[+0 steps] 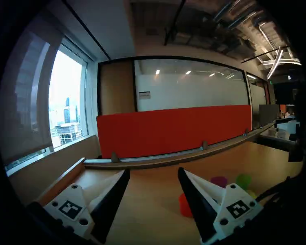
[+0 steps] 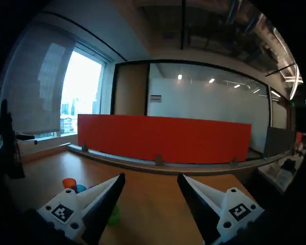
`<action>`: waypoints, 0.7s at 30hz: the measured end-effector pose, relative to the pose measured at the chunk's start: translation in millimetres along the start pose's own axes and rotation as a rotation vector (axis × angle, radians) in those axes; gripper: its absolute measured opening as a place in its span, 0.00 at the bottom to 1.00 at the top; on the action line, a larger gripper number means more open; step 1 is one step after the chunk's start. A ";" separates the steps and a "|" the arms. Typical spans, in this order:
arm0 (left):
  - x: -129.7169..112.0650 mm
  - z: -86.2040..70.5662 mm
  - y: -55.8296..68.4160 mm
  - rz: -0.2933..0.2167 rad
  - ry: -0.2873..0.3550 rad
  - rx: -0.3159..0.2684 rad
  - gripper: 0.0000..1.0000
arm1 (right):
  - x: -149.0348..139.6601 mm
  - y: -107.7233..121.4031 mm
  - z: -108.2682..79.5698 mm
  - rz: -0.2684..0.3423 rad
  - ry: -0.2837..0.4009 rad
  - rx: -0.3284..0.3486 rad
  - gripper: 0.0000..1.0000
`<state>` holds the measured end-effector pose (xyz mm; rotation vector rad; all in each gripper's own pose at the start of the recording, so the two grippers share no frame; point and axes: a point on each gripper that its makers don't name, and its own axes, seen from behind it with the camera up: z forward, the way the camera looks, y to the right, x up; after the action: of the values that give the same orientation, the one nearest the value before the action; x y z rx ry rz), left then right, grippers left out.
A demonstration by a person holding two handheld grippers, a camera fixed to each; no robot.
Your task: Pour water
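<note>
Several small coloured cups stand on the wooden table [image 1: 153, 204]. In the left gripper view a red cup [image 1: 184, 205] is partly hidden behind the right finger, with a purple cup [image 1: 219, 181] and a green cup [image 1: 243, 180] farther back. My left gripper [image 1: 153, 183] hangs open above the table, nothing between its fingers. In the right gripper view an orange-red cup [image 2: 69, 183], a blue cup [image 2: 80, 188] and a green cup [image 2: 114, 215] sit by the left finger. My right gripper [image 2: 151, 185] is open and holds nothing.
A red divider panel [image 2: 165, 136] runs along the table's far edge, with a glass wall behind it. A window [image 1: 65, 106] is to the left. A dark stand [image 2: 6, 143] sits at the left in the right gripper view. Other desks [image 1: 283, 130] lie to the right.
</note>
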<state>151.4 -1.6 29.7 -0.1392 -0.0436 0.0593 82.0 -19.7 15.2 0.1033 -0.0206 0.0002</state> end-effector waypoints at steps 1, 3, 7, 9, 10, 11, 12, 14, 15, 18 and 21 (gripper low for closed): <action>6.1 1.0 0.4 -0.004 0.000 -0.007 0.87 | 5.8 -0.3 1.0 0.002 0.000 0.004 0.99; 18.9 3.1 1.4 -0.012 0.000 -0.020 0.87 | 18.0 -1.1 3.1 0.004 0.000 0.012 0.99; 36.5 7.8 5.1 -0.037 -0.010 -0.052 0.87 | 34.9 -2.8 5.4 0.002 0.007 0.027 0.99; 43.3 10.0 7.4 -0.050 -0.013 -0.070 0.87 | 39.6 -3.4 6.4 -0.002 0.010 0.032 0.99; 45.5 10.9 8.0 -0.055 -0.014 -0.078 0.87 | 39.9 -4.4 6.9 -0.003 0.009 0.035 0.99; 48.0 12.1 8.7 -0.061 -0.015 -0.086 0.87 | 40.2 -5.6 7.6 -0.004 0.007 0.039 0.99; 49.9 13.1 9.2 -0.065 -0.016 -0.093 0.87 | 40.0 -6.7 8.1 -0.004 0.005 0.044 0.99; 50.8 15.3 8.8 -0.070 -0.020 -0.104 0.87 | 37.2 -9.8 9.5 -0.005 -0.002 0.060 0.99; 51.1 16.6 8.7 -0.072 -0.023 -0.110 0.87 | 35.9 -11.5 10.3 -0.006 -0.005 0.069 0.99; 50.2 19.4 9.2 -0.074 -0.033 -0.130 0.87 | 35.6 -16.2 12.1 -0.004 -0.010 0.097 0.99; 50.7 21.3 13.5 -0.078 -0.039 -0.165 0.87 | 38.4 -21.2 13.7 0.001 0.000 0.131 0.99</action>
<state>200.2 17.8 50.9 -0.3006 -0.0933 -0.0199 120.1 -42.2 27.4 0.2342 -0.0208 0.0028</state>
